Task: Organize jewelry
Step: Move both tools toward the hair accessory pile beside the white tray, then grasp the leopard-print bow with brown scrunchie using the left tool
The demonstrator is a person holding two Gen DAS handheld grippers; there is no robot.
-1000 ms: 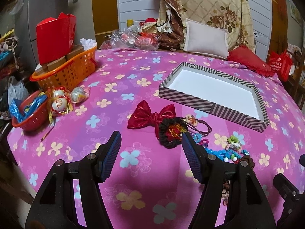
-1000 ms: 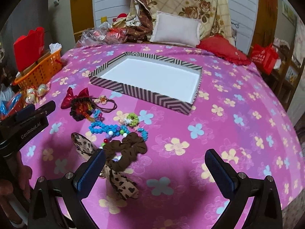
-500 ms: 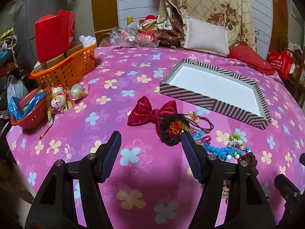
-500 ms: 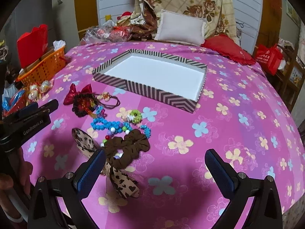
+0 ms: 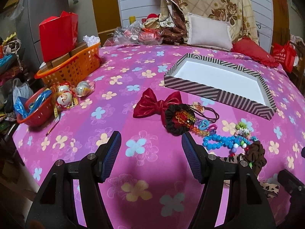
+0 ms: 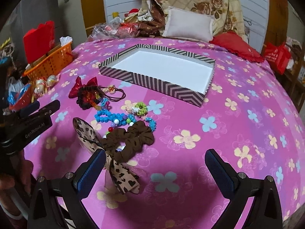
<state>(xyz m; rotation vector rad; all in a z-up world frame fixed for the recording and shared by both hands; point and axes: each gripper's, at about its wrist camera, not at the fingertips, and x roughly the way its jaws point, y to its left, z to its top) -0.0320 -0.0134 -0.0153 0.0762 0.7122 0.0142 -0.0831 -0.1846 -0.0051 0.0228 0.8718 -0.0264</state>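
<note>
Nearest the camera in the left wrist view, the left hand-held gripper [image 5: 151, 148] hangs above the pink flowered bedspread [image 5: 118, 114] with its blue-padded fingers [image 5: 112, 152] well apart, holding nothing and touching nothing; only bare cloth lies between them. In the right wrist view the right hand-held gripper [image 6: 155, 167] is spread wider and is likewise empty. Its left finger pad [image 6: 91, 171] sits just in front of the leopard-print bow [image 6: 114, 162], but whether it touches the fabric cannot be told.

The jewelry lies in a loose cluster on the bed, a little beyond both grippers. Closest is the leopard-print bow, with a brown scrunchie [image 6: 131, 139] lying over its middle. Just behind that are a blue bead bracelet [image 6: 112, 117] with mixed coloured beads, and a small green-and-white ring-shaped piece [image 6: 140, 108]. Farther on sits a black scrunchie [image 5: 176, 121] with red and amber beads on it, touching a shiny red bow [image 5: 156, 103], and beside them a dark hair tie with a pale charm [image 5: 205, 112].

Beyond the cluster, apart from it, a shallow striped box [image 6: 152, 84] with a white interior rests on the bed and holds nothing. To the far left are an orange basket [image 5: 70, 70] with a red gift box [image 5: 57, 36] in it, and a red bowl [image 5: 36, 112] near the bed's edge. A pale pillow [image 6: 188, 26] lies at the head.
</note>
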